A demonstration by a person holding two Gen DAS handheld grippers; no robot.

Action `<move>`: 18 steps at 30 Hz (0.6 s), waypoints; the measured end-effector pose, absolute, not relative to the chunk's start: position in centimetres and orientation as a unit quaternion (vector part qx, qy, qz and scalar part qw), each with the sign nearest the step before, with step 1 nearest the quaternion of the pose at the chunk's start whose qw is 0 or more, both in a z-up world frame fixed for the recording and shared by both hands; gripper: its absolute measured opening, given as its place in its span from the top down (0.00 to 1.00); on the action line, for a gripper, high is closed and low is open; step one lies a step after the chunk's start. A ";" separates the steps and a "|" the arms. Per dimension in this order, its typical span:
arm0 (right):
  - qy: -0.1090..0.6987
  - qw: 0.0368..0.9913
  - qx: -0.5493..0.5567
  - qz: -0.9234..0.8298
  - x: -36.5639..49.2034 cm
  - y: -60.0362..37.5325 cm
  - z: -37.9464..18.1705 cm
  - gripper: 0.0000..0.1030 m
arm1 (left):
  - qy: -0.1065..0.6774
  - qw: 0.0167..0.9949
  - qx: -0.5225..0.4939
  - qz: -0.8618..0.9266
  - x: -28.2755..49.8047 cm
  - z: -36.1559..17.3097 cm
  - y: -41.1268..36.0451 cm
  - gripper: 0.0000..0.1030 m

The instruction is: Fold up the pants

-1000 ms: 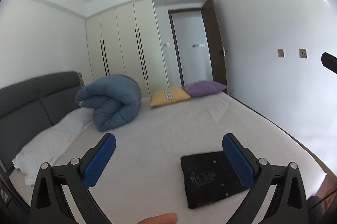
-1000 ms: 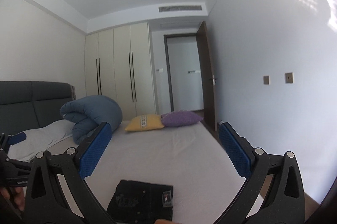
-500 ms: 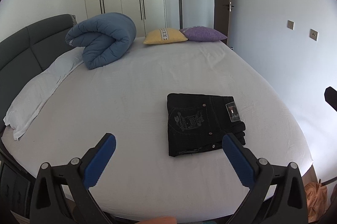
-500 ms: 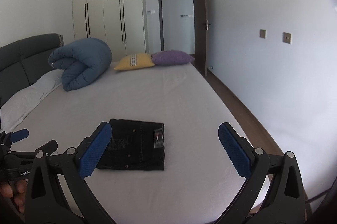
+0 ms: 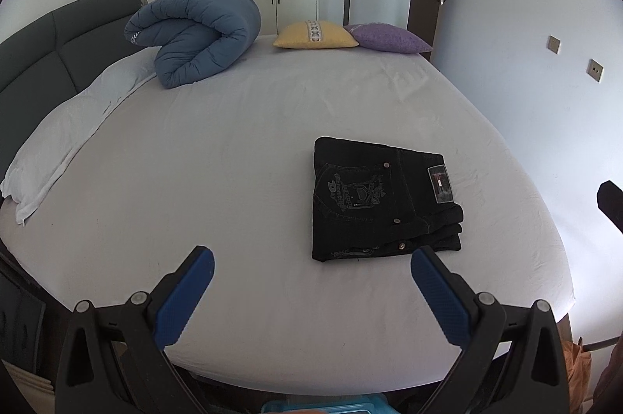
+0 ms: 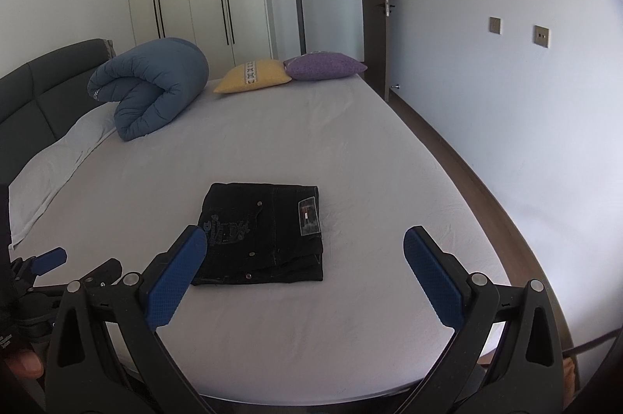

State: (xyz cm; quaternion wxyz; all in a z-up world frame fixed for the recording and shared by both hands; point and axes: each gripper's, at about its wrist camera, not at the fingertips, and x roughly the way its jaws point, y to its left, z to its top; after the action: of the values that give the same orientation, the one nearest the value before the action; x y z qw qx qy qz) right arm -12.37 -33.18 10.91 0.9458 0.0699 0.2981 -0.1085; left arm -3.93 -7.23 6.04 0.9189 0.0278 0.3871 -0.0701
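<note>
Support: a bed (image 5: 241, 157) with a white sheet and a dark grey headboard (image 5: 43, 63) at 9 o'clock.
Centre-right: folded black pants (image 5: 373, 199) lay flat on the sheet.
10 o'clock: a white pillow (image 5: 74, 125) lay along the headboard.
11 o'clock: a rolled blue duvet (image 5: 198, 32).
12 o'clock: a yellow cushion (image 5: 315, 36) touched a purple cushion (image 5: 389, 38).

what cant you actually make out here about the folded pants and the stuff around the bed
- Folded black pants: the layers underneath are hidden by the top layer in both views.
- Label patch: print too small to read.
- Near left corner of the pants, right wrist view: covered by the right hand-held gripper finger.
- Blue object: cut off by the bottom edge, left wrist view.
- Floor at the near bed edge: blocked by the left hand-held gripper.
</note>
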 end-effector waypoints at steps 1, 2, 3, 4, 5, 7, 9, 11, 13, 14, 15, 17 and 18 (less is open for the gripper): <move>0.302 0.945 0.070 -0.107 -12.2 -33.0 10.6 0.00 | 0.389 0.918 0.028 -0.070 -3.9 5.9 -7.2 0.00; 0.304 0.944 0.070 -0.106 -12.1 -33.0 10.5 0.00 | 0.390 0.918 0.027 -0.070 -3.8 5.8 -7.2 0.00; 0.307 0.943 0.071 -0.105 -11.9 -32.8 10.1 0.00 | 0.391 0.917 0.027 -0.070 -3.8 5.7 -7.2 0.00; 0.309 0.943 0.071 -0.104 -11.9 -32.8 10.2 0.00 | 0.393 0.916 0.026 -0.069 -3.7 5.6 -7.2 0.00; 0.311 0.942 0.071 -0.104 -11.8 -32.8 10.0 0.00 | 0.395 0.916 0.025 -0.070 -3.7 5.5 -7.2 0.00; 0.316 0.941 0.072 -0.103 -11.3 -32.7 9.4 0.00 | 0.399 0.914 0.022 -0.070 -3.5 5.3 -7.1 0.00; 0.319 0.940 0.071 -0.102 -11.0 -32.5 9.1 0.00 | 0.400 0.913 0.021 -0.070 -3.5 5.2 -7.1 0.00; 0.323 0.938 0.070 -0.101 -10.8 -32.3 8.9 0.00 | 0.400 0.913 0.021 -0.070 -3.5 5.2 -7.2 0.00; 0.328 0.937 0.069 -0.099 -10.6 -32.0 8.7 0.00 | 0.400 0.914 0.022 -0.070 -3.6 5.2 -7.2 0.00; 0.330 0.936 0.069 -0.097 -10.5 -31.9 8.6 0.00 | 0.400 0.914 0.022 -0.070 -3.5 5.2 -7.2 0.00; 0.333 0.936 0.069 -0.095 -10.3 -31.7 8.3 0.00 | 0.399 0.914 0.022 -0.070 -3.5 5.2 -7.2 0.00; 0.337 0.934 0.068 -0.094 -10.3 -31.5 8.2 0.00 | 0.400 0.914 0.021 -0.068 -3.5 5.2 -7.2 0.00; 0.338 0.934 0.068 -0.093 -10.2 -31.4 8.0 0.00 | 0.400 0.914 0.022 -0.068 -3.5 5.2 -7.2 0.00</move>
State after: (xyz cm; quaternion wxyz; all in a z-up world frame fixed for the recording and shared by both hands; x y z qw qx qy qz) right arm -10.19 -31.37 8.05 0.9339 0.0679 0.3385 -0.0930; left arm -3.51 -7.18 5.18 0.9136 0.0216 0.4004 -0.0678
